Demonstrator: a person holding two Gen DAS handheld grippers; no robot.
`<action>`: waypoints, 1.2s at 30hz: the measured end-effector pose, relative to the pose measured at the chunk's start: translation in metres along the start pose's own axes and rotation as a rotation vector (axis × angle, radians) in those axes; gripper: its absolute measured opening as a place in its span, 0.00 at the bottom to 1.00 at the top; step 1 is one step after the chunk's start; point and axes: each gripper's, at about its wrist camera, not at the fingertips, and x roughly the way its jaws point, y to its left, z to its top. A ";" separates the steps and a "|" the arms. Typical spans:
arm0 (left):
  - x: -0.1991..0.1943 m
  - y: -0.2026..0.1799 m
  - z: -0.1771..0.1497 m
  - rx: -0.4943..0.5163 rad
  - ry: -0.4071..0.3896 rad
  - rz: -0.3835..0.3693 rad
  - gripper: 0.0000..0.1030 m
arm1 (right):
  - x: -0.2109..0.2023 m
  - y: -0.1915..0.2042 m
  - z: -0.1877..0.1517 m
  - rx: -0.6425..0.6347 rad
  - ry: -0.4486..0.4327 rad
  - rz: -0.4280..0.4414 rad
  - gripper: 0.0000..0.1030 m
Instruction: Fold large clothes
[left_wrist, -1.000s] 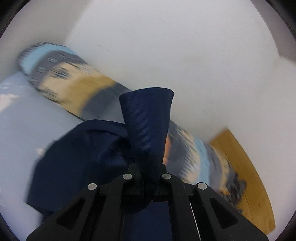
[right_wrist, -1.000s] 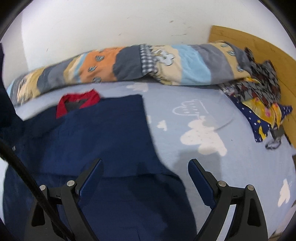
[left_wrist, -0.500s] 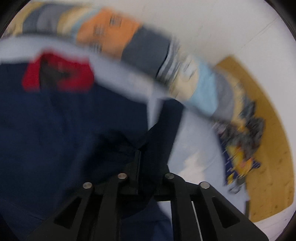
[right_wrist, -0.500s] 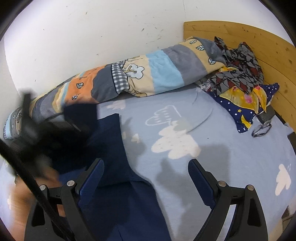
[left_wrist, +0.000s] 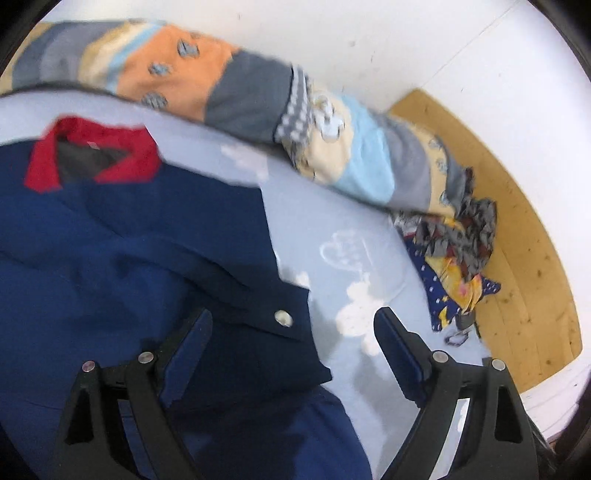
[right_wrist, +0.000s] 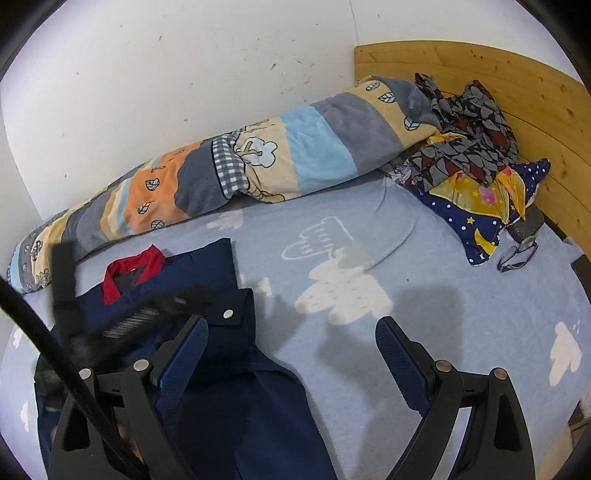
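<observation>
A large navy jacket (left_wrist: 140, 258) with a red collar (left_wrist: 92, 151) lies on the light blue bed sheet (left_wrist: 332, 221). One sleeve is folded across its body, and the cuff (left_wrist: 280, 325) with a silver snap lies at the jacket's right edge. My left gripper (left_wrist: 293, 332) is open and empty just above that cuff. My right gripper (right_wrist: 291, 343) is open and empty above the jacket's (right_wrist: 229, 369) right edge and the sheet (right_wrist: 406, 277). The left gripper shows as a blurred dark shape (right_wrist: 110, 321) in the right wrist view.
A rolled patchwork quilt (right_wrist: 258, 166) lies along the white wall. A heap of patterned clothes (right_wrist: 476, 155) sits by the wooden headboard (right_wrist: 517, 96) at the right. Glasses (right_wrist: 517, 254) lie on the sheet near it.
My left gripper carried the sleeve across the jacket, opened and let it go. The sleeve now lies folded over the body. My right gripper stayed open and shifted right.
</observation>
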 end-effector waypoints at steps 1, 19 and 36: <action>-0.010 0.008 0.004 0.013 -0.018 0.032 0.86 | 0.001 0.001 -0.001 -0.005 0.002 -0.002 0.92; -0.123 0.225 -0.003 0.037 -0.132 0.720 0.86 | 0.010 0.024 -0.010 -0.059 0.040 0.035 0.92; -0.147 0.223 -0.014 0.092 -0.163 0.850 0.91 | 0.008 0.055 -0.026 -0.156 0.061 0.076 0.92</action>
